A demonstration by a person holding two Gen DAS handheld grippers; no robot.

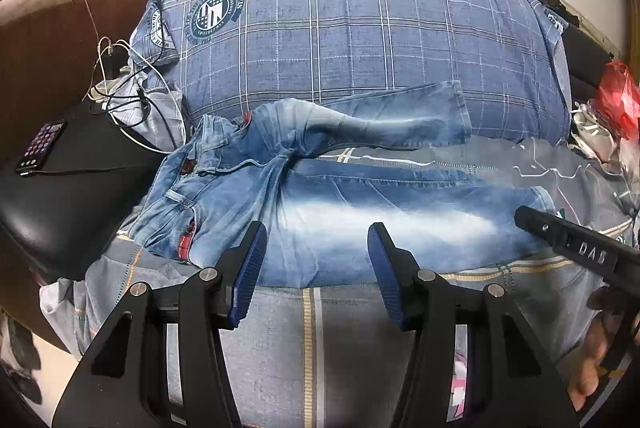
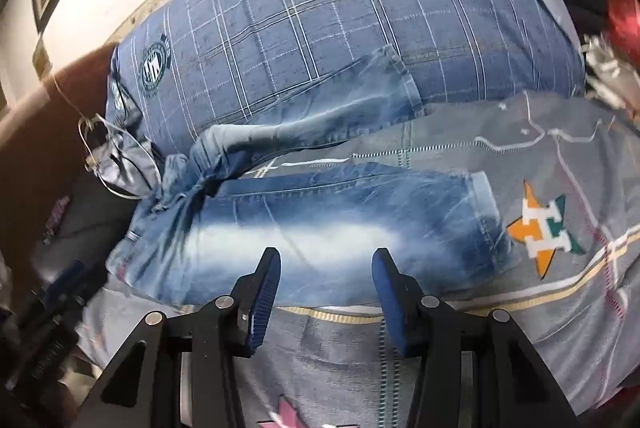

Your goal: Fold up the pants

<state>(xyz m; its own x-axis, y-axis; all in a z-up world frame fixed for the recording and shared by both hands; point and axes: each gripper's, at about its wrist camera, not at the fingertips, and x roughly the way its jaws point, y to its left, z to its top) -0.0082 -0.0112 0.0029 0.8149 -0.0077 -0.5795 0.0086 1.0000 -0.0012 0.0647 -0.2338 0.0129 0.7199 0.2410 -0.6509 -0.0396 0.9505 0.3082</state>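
At far left of the left wrist view, one phone (image 1: 40, 149) lies face up on a dark seat, partly cut by the fisheye rim; beside it a tangle of cables (image 1: 120, 84), count unclear. One pair of jeans (image 1: 320, 212) lies on the bed's grey sheet (image 1: 276, 348), long axis left to right: waistband at left, two legs running right. The near leg lies flat with its hem at right; the far leg climbs onto the blue plaid quilt (image 1: 360, 40), hem up against it. The waist is bunched, so its fly and pockets are hard to make out. The left claw (image 1: 316, 242) hovers at the near leg's front edge, jaws wide, nothing between them. At right a black finger of the right claw (image 1: 576, 246) reaches in at the near hem, the rest cut off. One red bag (image 1: 616, 100) at far right, blurred. In the right wrist view, the right claw (image 2: 326, 266) stands wide and empty over the near leg of the jeans (image 2: 340, 224); the left claw (image 2: 60, 292) is a dark blur at the left edge, state unreadable there. One star emblem (image 2: 540, 228) shows on the sheet just right of the hem.
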